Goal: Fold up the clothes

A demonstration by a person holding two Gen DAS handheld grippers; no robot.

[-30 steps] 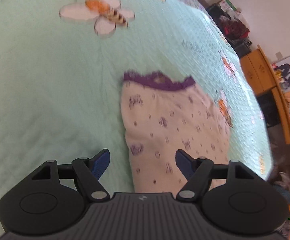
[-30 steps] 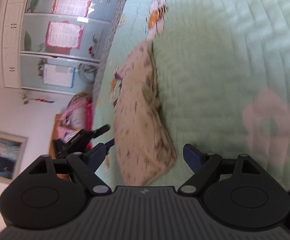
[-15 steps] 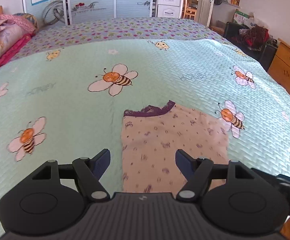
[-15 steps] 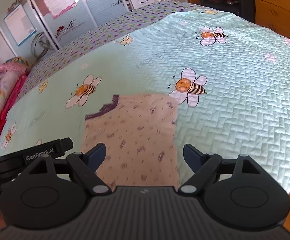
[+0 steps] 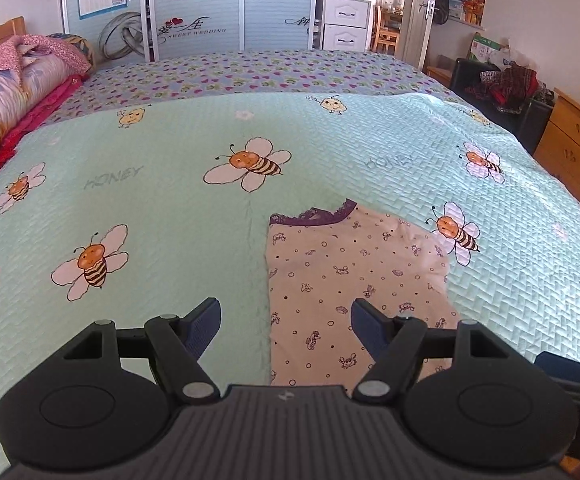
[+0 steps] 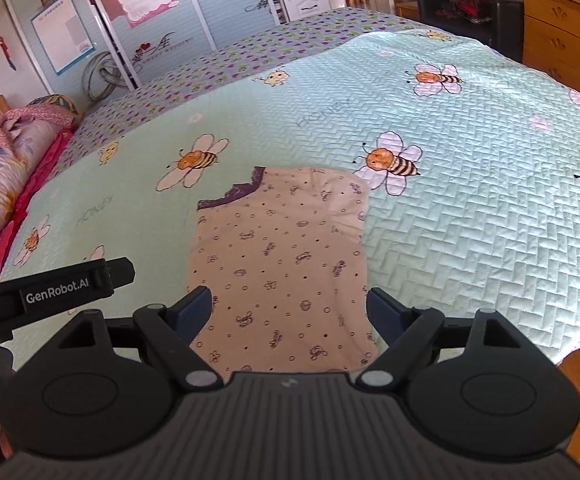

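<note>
Cream printed fabric, a folded pajama top, lay flat near the bed's front edge, its near end hidden behind both tools. Its long axis ran away from that edge, purple lace neckline farthest. Left gripper and right gripper had risen clear since earlier, jaws wide and empty.

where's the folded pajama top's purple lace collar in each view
Left wrist: the purple lace collar sits just right of centre, at the folded top's far edge.
Right wrist: the collar sits left of centre, at the top's far left corner.
Shared landmark: the bee by the top's far right corner.
</note>
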